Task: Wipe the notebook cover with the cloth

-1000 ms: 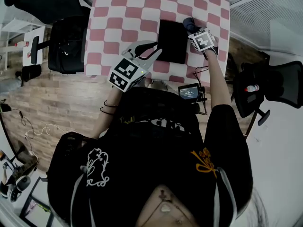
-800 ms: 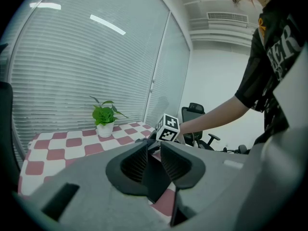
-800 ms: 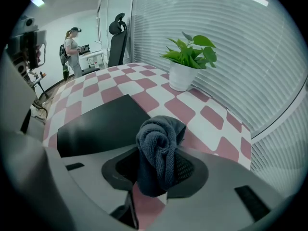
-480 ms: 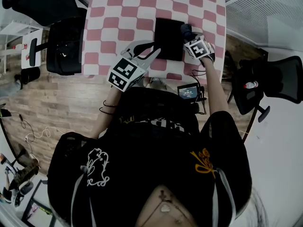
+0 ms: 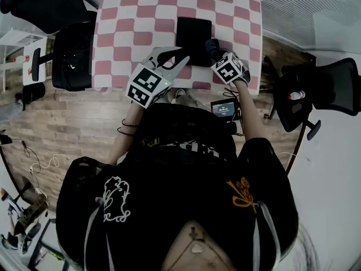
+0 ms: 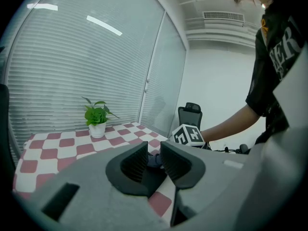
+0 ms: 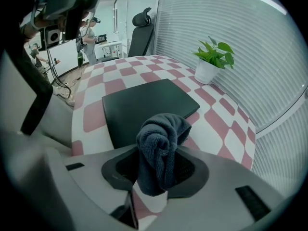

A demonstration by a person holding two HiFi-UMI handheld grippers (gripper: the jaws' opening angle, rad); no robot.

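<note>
We are pinching a dark grey-blue terry cloth point(image 7: 161, 138) in the right gripper point(image 7: 156, 166). Its jaws are pressing in on the bunched fabric from both sides, and the folded top of the cloth is sticking up above them. Just beyond it, a flat black rectangular notebook point(image 7: 144, 102) is lying closed on the table with the pink-and-white chequered top point(image 5: 127, 35). In the head view we are holding the cloth at the notebook's near right corner; we cannot tell whether the fabric is touching the cover.

We are holding the left gripper point(image 5: 179, 56) at the notebook's near left corner. Its jaws are standing a little apart with nothing between them, and they are pointing across the table toward the right gripper.

A small green plant in a white pot point(image 7: 210, 64) is standing near the table's far edge, beyond the notebook. A black office chair point(image 5: 330, 92) is sitting off to our right, well apart from the table. A second black seat point(image 5: 76, 52) is standing just beside the table's left edge.
</note>
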